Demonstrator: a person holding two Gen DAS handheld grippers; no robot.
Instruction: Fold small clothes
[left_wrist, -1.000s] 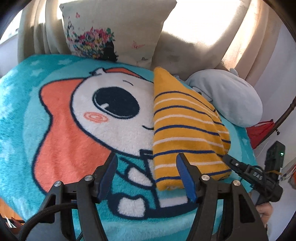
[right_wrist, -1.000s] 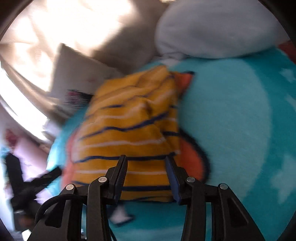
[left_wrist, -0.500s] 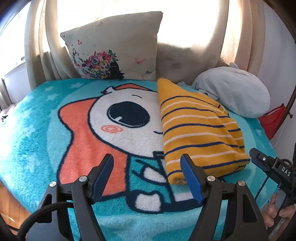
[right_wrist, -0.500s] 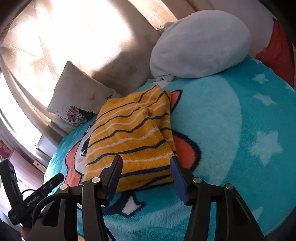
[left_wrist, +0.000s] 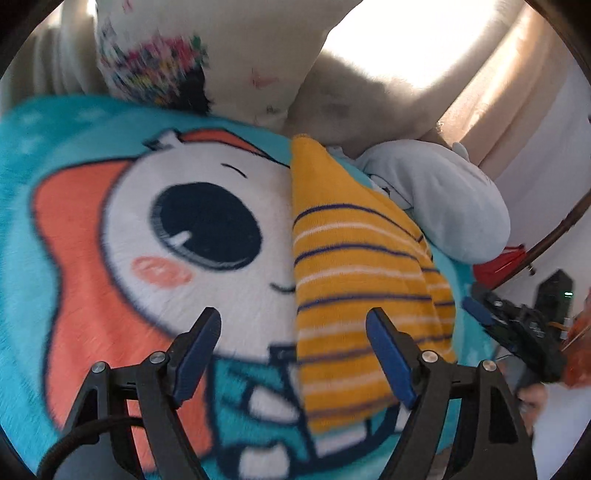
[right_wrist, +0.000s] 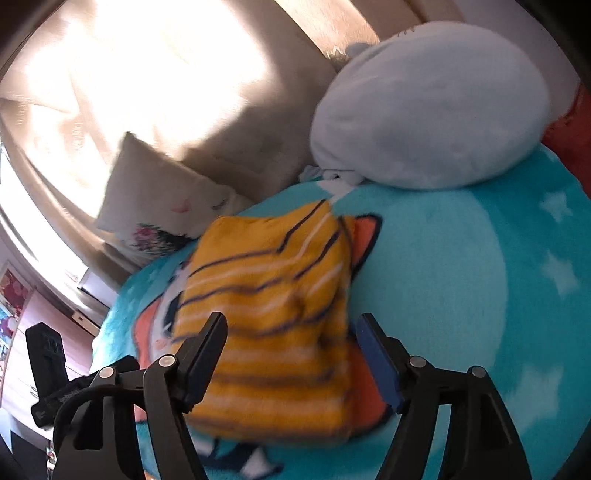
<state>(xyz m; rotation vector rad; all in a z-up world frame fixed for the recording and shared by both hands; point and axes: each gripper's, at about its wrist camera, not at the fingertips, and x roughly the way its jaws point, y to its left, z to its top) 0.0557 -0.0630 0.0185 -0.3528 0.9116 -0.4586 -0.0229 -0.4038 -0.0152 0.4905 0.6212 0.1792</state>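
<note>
Already a folded yellow striped garment (left_wrist: 354, 273) is laid on the cartoon blanket (left_wrist: 122, 236), near the pale blue cushion (left_wrist: 443, 206). Nothing is gripped by the left gripper (left_wrist: 295, 354) or right gripper (right_wrist: 288, 354); their jaws have just been opening, so little seems left.

Both wrist views look down close from opposite sides, sharing the striped garment (left_wrist: 354, 280) (right_wrist: 269, 325).

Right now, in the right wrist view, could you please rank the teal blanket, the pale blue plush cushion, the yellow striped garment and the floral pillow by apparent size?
1. teal blanket
2. pale blue plush cushion
3. yellow striped garment, though nearness and blur make its place against the cushion unsure
4. floral pillow, farthest away
</note>
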